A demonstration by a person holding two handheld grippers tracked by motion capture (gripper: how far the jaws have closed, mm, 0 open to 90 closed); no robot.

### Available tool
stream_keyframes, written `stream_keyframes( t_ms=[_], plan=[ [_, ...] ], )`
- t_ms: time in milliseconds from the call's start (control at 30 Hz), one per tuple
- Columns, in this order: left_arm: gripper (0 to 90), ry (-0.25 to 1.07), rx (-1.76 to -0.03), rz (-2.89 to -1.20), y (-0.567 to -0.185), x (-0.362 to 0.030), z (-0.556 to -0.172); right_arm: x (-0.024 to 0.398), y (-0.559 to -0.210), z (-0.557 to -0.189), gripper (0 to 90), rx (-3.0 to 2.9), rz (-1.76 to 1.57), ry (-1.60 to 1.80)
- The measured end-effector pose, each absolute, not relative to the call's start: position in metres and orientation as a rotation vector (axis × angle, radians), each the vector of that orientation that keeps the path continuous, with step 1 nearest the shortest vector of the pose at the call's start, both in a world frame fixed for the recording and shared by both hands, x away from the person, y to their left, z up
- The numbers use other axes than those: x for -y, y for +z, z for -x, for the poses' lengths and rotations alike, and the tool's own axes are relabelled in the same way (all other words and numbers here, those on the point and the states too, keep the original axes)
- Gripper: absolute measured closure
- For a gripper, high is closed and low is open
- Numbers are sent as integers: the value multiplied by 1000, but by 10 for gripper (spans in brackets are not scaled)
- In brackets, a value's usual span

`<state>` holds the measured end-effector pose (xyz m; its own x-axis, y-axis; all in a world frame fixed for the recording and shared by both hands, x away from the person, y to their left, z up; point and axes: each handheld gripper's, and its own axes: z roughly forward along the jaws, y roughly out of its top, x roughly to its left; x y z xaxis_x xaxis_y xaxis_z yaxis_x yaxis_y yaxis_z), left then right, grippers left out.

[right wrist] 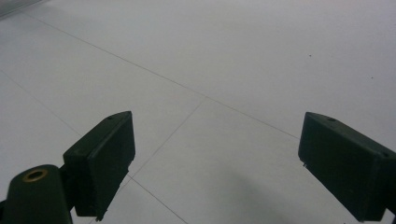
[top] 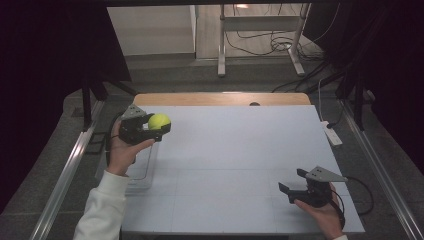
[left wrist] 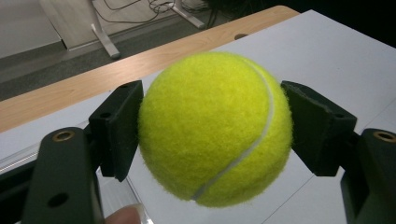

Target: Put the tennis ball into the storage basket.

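Two grippers in play, one per hand. Nearest, at the near right of the white table (top: 240, 150), the right gripper (top: 292, 184) rests low in the person's hand, jaws spread wide with nothing between them; its own view shows only bare white surface and faint seam lines past the two black pads (right wrist: 102, 161). Further off, at the far left of the table, the left gripper (top: 159, 126) is held up off the surface and pinches a yellow-green tennis ball (top: 159, 121). In the left gripper view the tennis ball (left wrist: 215, 128) sits square between the pads (left wrist: 119, 128), one pressing each flank roughly at the widest part, white seam curving down its right side. A clear tray (top: 142, 172) lies on the table just below and nearer than that hand, at the left edge. Beyond the ball, a strip of bare wood marks the far table edge (top: 220, 98), then floor, a metal stand leg and loose cables. Handling judgement: ball is light, felt-covered, so grip friction is good; shell is springy and gives slightly under squeeze, not fragile. Best hold is across the full diameter, as now; off-centre pinching would likely squirt it out, and once released it will roll or bounce.
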<state>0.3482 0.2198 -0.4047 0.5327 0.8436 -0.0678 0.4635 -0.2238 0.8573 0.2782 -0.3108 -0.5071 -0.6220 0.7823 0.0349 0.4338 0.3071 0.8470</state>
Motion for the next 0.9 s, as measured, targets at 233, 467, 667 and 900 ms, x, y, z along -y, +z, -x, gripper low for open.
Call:
stream_keyframes(
  t_ms=[233,467,667,900],
  plan=[
    [260,531,-1088,-1848,-404,-224,-349,311,-507,-278,107,-2198,-1088,1236],
    [260,540,-1104,-1829,-405,-230,-350,311,-507,-278,107,-2198,-1089,1235],
    [261,544,-1117,-1823,-405,-234,-351,311,-507,-278,107,-2198,-1088,1235],
    [261,549,-1134,-1803,-404,-241,-353,311,-508,-279,107,-2199,-1090,1235]
  ],
)
